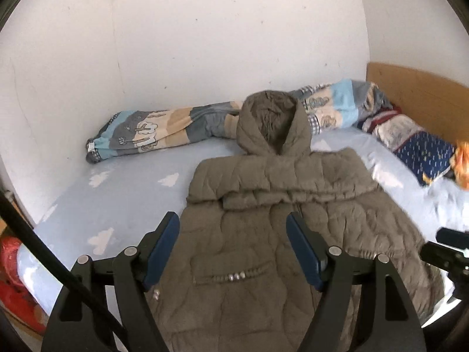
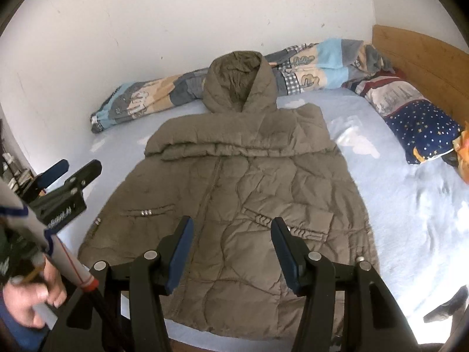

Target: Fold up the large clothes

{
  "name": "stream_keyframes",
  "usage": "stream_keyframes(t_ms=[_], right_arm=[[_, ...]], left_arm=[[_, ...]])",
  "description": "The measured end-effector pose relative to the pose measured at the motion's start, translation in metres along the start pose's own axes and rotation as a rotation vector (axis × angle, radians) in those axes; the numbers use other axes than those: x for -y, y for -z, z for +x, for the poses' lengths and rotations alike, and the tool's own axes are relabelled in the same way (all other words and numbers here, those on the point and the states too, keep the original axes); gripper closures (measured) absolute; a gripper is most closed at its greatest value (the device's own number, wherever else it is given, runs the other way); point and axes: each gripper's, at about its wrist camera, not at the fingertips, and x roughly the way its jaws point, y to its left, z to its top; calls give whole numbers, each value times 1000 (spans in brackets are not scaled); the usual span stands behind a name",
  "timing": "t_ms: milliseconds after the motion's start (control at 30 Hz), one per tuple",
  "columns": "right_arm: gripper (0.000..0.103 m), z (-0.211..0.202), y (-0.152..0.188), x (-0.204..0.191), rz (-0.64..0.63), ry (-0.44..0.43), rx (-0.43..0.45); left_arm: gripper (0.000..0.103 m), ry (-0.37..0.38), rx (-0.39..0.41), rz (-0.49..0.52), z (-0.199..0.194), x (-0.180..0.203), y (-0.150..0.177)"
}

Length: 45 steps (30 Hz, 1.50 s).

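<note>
- The left hand-held gripper (image 1: 233,248) and right hand-held gripper (image 2: 231,249) both hang wide and empty above the jacket (image 2: 234,182).
- The jacket lies flat on the bed (image 2: 395,205) just beyond both, sleeves folded in, hood farthest away.
- Judged next: pinch the near hem at matching corners and carry it evenly toward the hood.
- Count: one jacket, two grippers, one rolled quilt (image 2: 164,94), one pillow (image 2: 416,117).

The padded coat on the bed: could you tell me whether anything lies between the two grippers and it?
Nothing visible does. The olive coat lies flat on the bed sheet, uncovered. The right gripper and left gripper are open above its lower half; the rolled duvet and pillow lie off to the sides.
</note>
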Motion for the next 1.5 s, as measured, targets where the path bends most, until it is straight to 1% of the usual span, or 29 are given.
stream_keyframes(t_ms=[100,167,233,300,400,567,667,767,867,967,1100,1200,1367,1500], right_arm=[[43,-14,-17,3,17,-12,19],[38,-21,-32,3,9,-8,42],[37,-23,-46,4,-2,-12,54],[37,-20,-62,3,-19,-11,49],[37,-13,-86,1,-41,-5,46],[37,4,-121,-4,-58,5,42],[37,25,-140,-11,-74,22,14],[37,52,-158,-21,-101,41,-14],[37,77,-175,-29,-119,55,-30],[37,106,-191,-37,-122,57,-35],[37,148,-211,-45,-111,48,-54],[37,177,-227,-49,-117,54,-71],[37,215,-264,-43,-99,70,-93],[37,239,-292,-33,-65,69,-107]], left_arm=[[28,18,9,-20,6,-15,-23],[28,10,25,-31,12,-22,-36],[28,7,34,-52,22,-29,-50],[28,8,32,-81,32,-37,-62],[28,28,26,-122,50,-45,-78],[27,46,2,-125,95,-50,-101],[27,55,-16,-139,129,-53,-108],[27,55,-23,-168,156,-57,-103],[27,47,-27,-153,176,-60,-107],[27,29,-2,-149,183,-69,-108],[27,1,-9,-140,193,-77,-105],[27,1,-17,-143,199,-79,-105],[27,-6,-8,-136,205,-76,-109],[27,-1,-20,-120,212,-71,-108]])
